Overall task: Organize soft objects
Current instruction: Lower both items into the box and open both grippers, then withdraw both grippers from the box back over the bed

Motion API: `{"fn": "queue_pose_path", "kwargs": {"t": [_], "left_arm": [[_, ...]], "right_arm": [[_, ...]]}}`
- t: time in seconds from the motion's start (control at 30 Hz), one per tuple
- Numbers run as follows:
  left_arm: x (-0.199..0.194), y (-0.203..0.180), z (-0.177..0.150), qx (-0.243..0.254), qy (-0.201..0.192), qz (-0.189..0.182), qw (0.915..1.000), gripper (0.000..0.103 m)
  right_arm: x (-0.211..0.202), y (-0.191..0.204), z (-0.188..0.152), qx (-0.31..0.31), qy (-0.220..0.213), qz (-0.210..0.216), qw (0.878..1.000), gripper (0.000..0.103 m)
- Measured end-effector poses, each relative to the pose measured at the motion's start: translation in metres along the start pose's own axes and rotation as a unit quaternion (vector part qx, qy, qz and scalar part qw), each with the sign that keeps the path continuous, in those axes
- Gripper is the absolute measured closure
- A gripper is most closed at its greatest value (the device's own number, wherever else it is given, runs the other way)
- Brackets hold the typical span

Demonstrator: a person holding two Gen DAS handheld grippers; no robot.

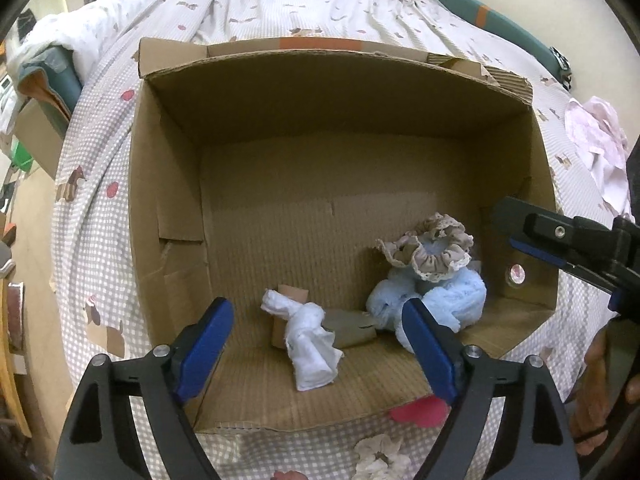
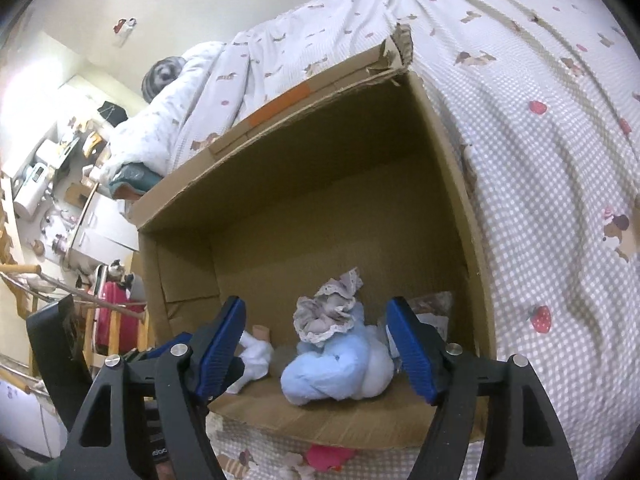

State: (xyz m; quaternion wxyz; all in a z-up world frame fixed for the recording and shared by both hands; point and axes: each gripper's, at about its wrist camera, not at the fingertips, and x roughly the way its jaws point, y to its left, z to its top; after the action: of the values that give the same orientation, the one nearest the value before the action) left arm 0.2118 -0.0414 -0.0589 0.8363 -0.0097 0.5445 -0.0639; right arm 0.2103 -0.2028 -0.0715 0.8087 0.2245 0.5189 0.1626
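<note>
**Both claws empty, box half filled**

The right gripper (image 2: 316, 344) hangs wide open and empty, with the fluffy light-blue knotted cloth (image 2: 340, 372) dead ahead between its jaws, a frilly grey scrunchie (image 2: 326, 312) on top. The left gripper (image 1: 318, 344), equally open, faces the white knotted rag (image 1: 310, 344), long axis top-left to bottom-right. Both lie low in the brown cardboard box (image 1: 168, 184). A white scrunchie (image 1: 378, 456) waits on the checked bedsheet (image 1: 92, 240), bottom of frame, likely next.

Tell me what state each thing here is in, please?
Brown cardboard box: open, resting on the bed.
Knotted white cloth: lying inside the box.
Fluffy light-blue bundle: inside the box.
Beige lace-trimmed scrunchie: sitting atop the blue bundle.
Left tool: open, empty.
Right tool: open, empty.
</note>
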Motion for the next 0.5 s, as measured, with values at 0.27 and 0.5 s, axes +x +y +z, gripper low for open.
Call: {"fn": "queue_pose_path", "kwargs": {"t": [0.27, 0.5], "left_arm": [[-0.017, -0.007, -0.001, 0.005, -0.017, -0.001, 0.9998, 0.015], [-0.024, -0.002, -0.009, 0.003, -0.024, 0.011, 0.9996, 0.015]], "right_arm": [[-0.001, 0.002, -0.002, -0.005, 0.003, -0.007, 1.0, 0.026], [-0.009, 0.004, -0.009, -0.005, -0.004, -0.011, 1.0, 0.026]]}}
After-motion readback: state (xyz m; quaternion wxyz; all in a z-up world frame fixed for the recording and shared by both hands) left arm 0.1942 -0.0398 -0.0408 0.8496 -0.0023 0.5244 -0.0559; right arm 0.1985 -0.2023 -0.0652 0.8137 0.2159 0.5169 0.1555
